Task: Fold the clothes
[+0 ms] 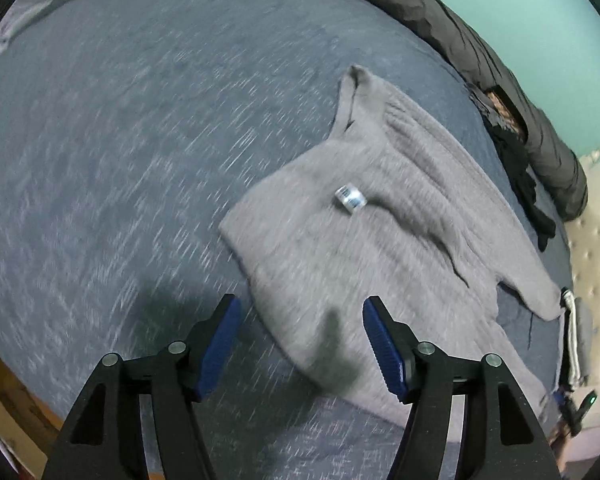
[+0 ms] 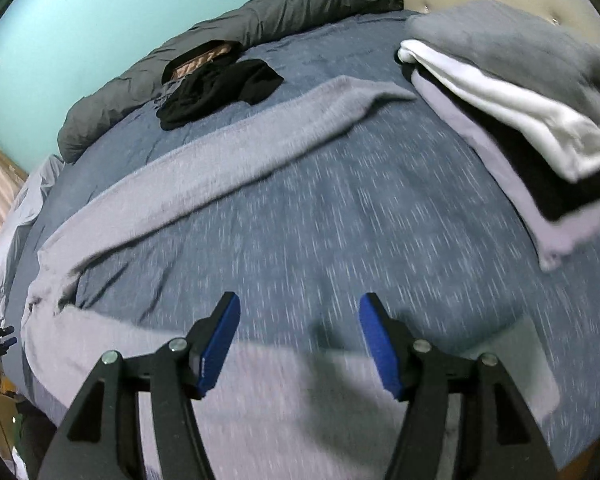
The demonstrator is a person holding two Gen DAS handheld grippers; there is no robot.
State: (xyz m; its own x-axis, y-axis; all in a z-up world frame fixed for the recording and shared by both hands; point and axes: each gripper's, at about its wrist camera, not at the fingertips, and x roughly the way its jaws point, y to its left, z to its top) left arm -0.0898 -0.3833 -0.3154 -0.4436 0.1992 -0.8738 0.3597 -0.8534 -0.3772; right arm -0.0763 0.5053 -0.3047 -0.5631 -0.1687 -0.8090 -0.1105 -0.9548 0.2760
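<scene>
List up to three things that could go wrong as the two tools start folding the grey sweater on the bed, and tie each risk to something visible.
1. The left tool hangs open over the grey sweater; closing there could pinch the blue bedcover too.
2. The small white label on the sweater may snag or end up folded inside.
3. The outstretched sleeve reaches almost to the folded stack; swinging it over with the right tool could disturb that stack.

A plain grey ribbed-knit sweater (image 1: pixel 380 248) lies on a blue-grey heathered bedsheet flecked white (image 1: pixel 120 140). Grey, white, black and lilac stacked folded clothes (image 2: pixel 520 120); a turquoise painted wall (image 2: pixel 80 12).
</scene>
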